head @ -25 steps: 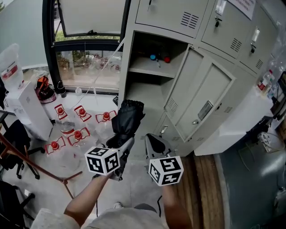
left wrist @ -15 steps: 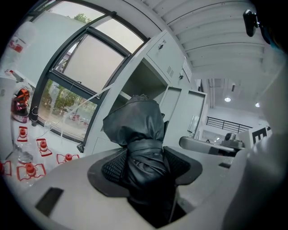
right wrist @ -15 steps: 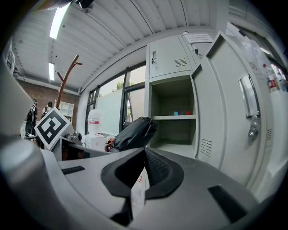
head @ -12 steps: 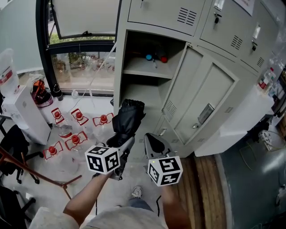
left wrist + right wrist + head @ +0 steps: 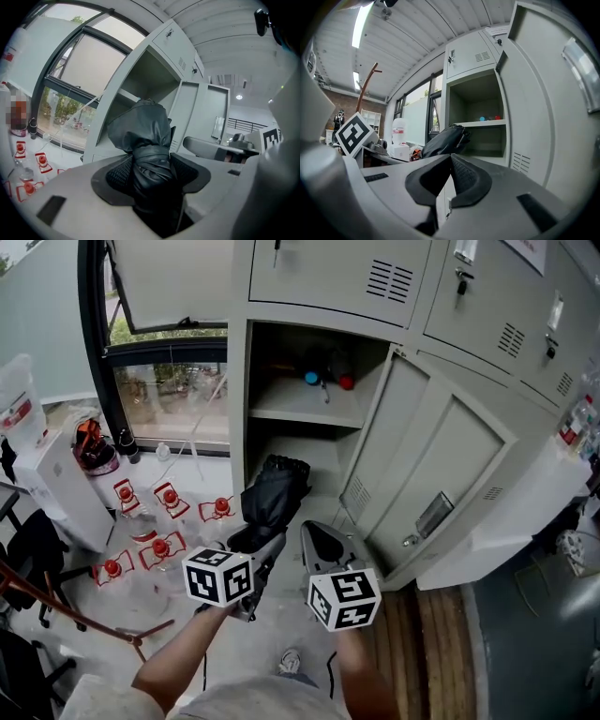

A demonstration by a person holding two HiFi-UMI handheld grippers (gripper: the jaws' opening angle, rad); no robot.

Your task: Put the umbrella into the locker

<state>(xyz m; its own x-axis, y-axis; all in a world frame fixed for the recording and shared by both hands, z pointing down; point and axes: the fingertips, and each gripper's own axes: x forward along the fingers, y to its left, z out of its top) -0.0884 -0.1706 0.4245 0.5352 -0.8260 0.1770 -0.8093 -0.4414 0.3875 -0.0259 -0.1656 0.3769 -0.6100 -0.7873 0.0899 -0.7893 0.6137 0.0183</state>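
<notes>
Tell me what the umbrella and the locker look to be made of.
Umbrella: black synthetic fabric, probably nylon or polyester; it crumples into soft folds with a faint sheen.
Locker: light grey painted sheet metal with a satin finish; the thin flat doors with pressed louvres suggest steel, though that is not certain.

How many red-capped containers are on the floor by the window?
5 red-capped containers: back row left, middle, right; front row right, left. Others may hide behind the umbrella.

Left gripper (image 5: 263, 540) with umbrella (image 5: 273, 491) and right gripper (image 5: 315, 532) moved nearer the locker (image 5: 238, 399).
</notes>
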